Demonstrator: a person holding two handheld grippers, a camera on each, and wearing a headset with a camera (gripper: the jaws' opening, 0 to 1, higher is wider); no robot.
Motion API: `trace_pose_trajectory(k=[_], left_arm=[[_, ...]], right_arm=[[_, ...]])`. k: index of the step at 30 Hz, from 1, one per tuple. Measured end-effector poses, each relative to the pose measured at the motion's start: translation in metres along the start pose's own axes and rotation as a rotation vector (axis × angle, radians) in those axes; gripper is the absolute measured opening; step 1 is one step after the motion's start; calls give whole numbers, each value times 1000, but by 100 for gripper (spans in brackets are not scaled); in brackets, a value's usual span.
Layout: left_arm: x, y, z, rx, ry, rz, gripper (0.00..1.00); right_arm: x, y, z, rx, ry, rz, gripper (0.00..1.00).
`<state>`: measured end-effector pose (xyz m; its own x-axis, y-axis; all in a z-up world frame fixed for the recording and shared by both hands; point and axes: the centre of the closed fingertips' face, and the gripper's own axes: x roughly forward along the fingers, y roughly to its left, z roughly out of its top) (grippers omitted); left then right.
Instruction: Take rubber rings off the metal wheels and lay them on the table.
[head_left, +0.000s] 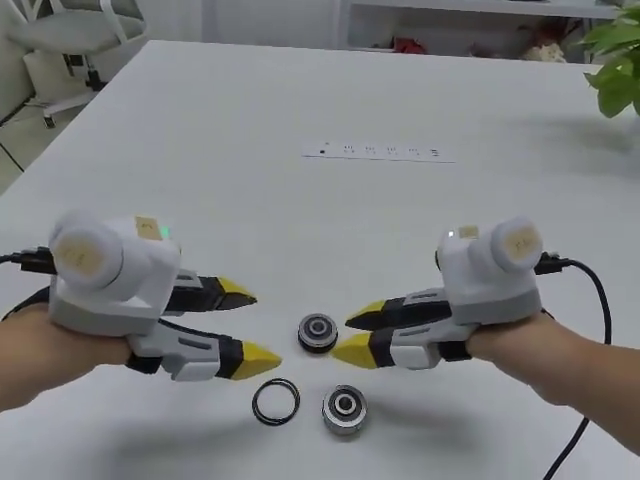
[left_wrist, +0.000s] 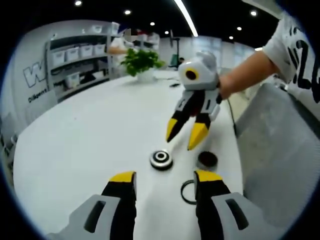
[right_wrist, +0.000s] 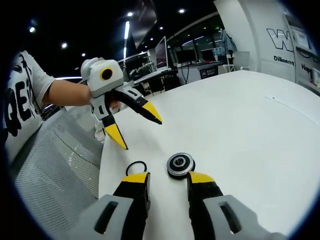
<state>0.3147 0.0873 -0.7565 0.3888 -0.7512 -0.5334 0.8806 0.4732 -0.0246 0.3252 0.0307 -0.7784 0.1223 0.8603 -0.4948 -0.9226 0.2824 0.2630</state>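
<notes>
A metal wheel (head_left: 318, 332) with a black rubber ring still around it lies on the white table (head_left: 300, 200), between my two grippers. My left gripper (head_left: 250, 325) is open just left of it, and my right gripper (head_left: 349, 334) is open just right of it. A second wheel (head_left: 345, 410) with a bare silvery rim lies nearer me, beside a loose black rubber ring (head_left: 275, 402). In the left gripper view the ringed wheel (left_wrist: 161, 159) lies ahead of the open left gripper (left_wrist: 165, 176). In the right gripper view the wheel (right_wrist: 180, 165) sits just past the open right gripper (right_wrist: 168, 178), with the loose ring (right_wrist: 136, 167) to its left.
A white power strip (head_left: 380, 152) lies flat farther back on the table. A green plant (head_left: 615, 60) stands at the far right and a chair (head_left: 70, 40) at the far left. The right gripper's black cable (head_left: 600, 310) trails off to the right.
</notes>
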Motion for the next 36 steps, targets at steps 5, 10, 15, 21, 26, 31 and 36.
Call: trace_pose_trajectory(k=[5,10,15,21,26,31,36], left_arm=[[7,3,0,-19,2,-2,45],[16,6,-4,-25,18,-1,43],[26,4,-3,-33,24,-14,40],[36,7,-2,-36,33,-21,35],[44,5,0,-42,35,-27,32],[51,6,0,-46,43,-28,28],[57,6,0,-42,50,-31,25]], right_arm=[[1,-5,-2,-4,6,-9,27],[3,-6,-4,-6,8,-11,27],[4,-7,-8,-8,15,-15,27],[4,-9,-8,-2,11,-21,27],[3,-10,-8,-1,10,-21,27],[3,-9,-9,-1,11,-21,27],[3,-10,-11,-2,16,-20,27]])
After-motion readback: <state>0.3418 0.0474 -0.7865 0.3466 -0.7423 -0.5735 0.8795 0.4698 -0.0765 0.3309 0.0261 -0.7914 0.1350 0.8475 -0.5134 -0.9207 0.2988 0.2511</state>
